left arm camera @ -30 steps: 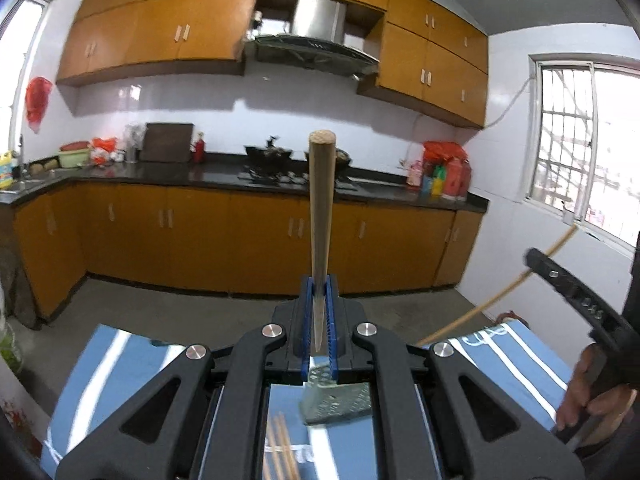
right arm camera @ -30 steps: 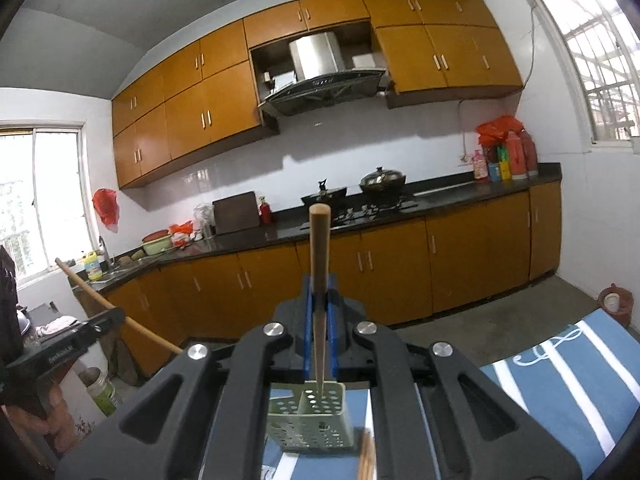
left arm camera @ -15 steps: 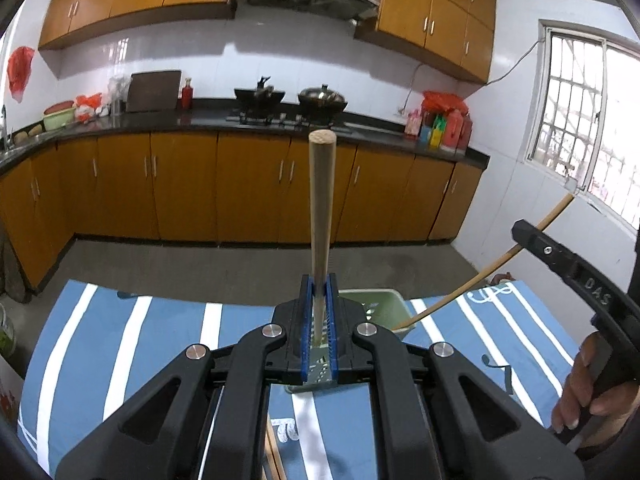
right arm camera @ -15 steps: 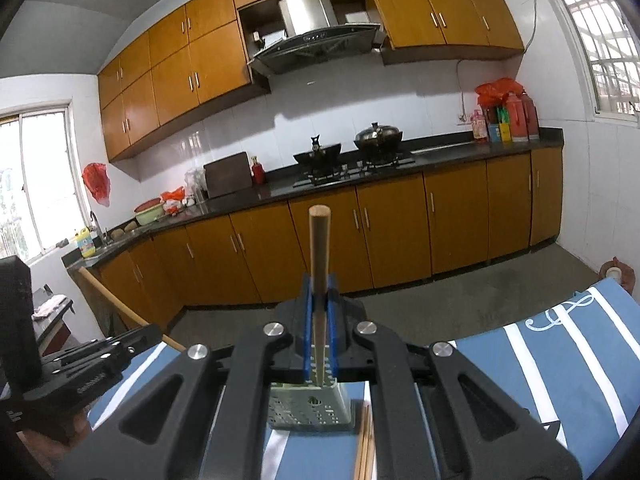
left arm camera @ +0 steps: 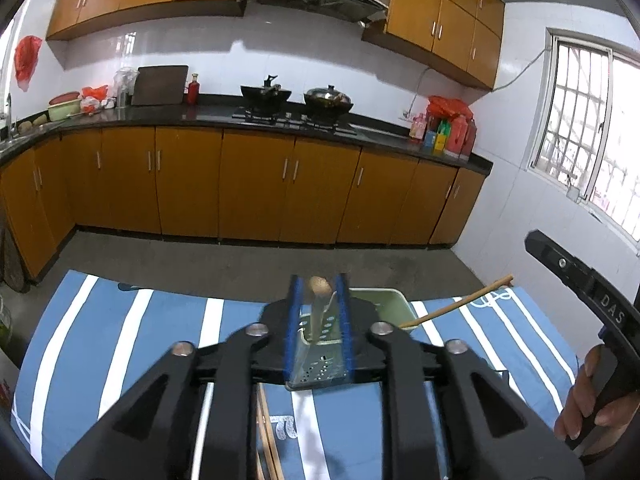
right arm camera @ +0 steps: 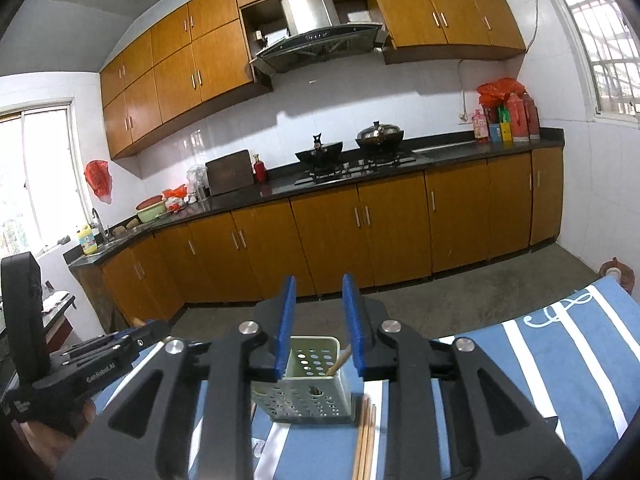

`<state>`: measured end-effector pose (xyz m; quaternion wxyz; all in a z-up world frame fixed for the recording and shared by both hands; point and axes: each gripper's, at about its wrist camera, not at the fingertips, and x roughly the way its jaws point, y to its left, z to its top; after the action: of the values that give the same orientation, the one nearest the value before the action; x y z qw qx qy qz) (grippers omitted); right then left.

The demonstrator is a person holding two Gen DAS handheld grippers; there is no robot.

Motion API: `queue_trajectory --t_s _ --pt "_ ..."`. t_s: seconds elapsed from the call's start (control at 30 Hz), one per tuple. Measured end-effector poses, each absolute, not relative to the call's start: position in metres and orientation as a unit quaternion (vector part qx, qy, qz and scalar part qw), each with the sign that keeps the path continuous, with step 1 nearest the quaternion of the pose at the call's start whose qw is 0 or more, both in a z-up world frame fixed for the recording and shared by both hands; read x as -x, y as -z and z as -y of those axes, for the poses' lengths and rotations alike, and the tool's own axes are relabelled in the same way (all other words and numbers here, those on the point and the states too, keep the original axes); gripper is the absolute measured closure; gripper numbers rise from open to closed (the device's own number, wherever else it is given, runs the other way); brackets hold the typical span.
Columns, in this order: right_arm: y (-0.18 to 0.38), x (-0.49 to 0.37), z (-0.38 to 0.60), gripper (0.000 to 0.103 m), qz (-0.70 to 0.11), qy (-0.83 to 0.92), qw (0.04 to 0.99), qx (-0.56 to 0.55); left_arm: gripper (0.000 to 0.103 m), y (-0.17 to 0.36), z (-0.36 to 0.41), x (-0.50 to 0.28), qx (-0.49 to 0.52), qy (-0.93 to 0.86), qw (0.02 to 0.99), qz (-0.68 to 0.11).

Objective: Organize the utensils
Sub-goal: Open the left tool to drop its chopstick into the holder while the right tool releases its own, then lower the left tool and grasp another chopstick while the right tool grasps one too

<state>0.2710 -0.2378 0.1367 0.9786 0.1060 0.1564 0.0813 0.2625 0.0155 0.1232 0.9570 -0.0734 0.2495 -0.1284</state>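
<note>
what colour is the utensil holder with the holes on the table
Pale green utensil holder, clearest in the right wrist view.

We are looking at our left gripper [left arm camera: 318, 330] and right gripper [right arm camera: 319, 330]: black angular arms, round silver screws, blue finger pads [right arm camera: 286, 326]. At three o'clock, white "DAS" lettering is showing on a black handle.

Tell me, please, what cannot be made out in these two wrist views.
- Left wrist view: the chopstick between the opening jaws of the left gripper is motion-blurred; contact with the pads is unclear.
- Right wrist view: the walls of the holder hide how many chopsticks stand inside.
- Right wrist view: the loose chopsticks run off the bottom edge, so their count is unclear.
</note>
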Motion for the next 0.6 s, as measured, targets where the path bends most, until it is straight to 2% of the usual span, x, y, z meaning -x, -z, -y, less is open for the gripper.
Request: queue_trajectory --t_s 0.13,0.27,0.4,0.47,0.6 --pt "-0.132 -0.253 0.253 0.077 -0.158 -0.071 0.978 -0.116 0.08 -0.127 -0.024 -0.253 0.078 0.123 0.961 -0.236" --pt "-0.104 -0.238 0.268 0.076 -0.187 -0.045 0.974 -0.117 0.08 -0.118 -0.041 -0.239 0.09 0.109 0.961 -0.236" --pt "-0.049 -0.236 0.279 0.076 -0.262 -0.024 0.957 -0.122 0.08 -0.092 -0.059 -0.226 0.081 0.079 0.96 -0.255" --pt "-0.007 -0.24 0.28 0.076 -0.32 -0.013 0.939 -0.125 0.08 -0.07 -0.066 -0.222 0.067 0.06 0.956 -0.28" --pt "0.045 -0.238 0.272 0.077 -0.388 -0.019 0.911 -0.136 0.08 -0.023 -0.077 -0.215 0.051 0.036 0.941 -0.332"
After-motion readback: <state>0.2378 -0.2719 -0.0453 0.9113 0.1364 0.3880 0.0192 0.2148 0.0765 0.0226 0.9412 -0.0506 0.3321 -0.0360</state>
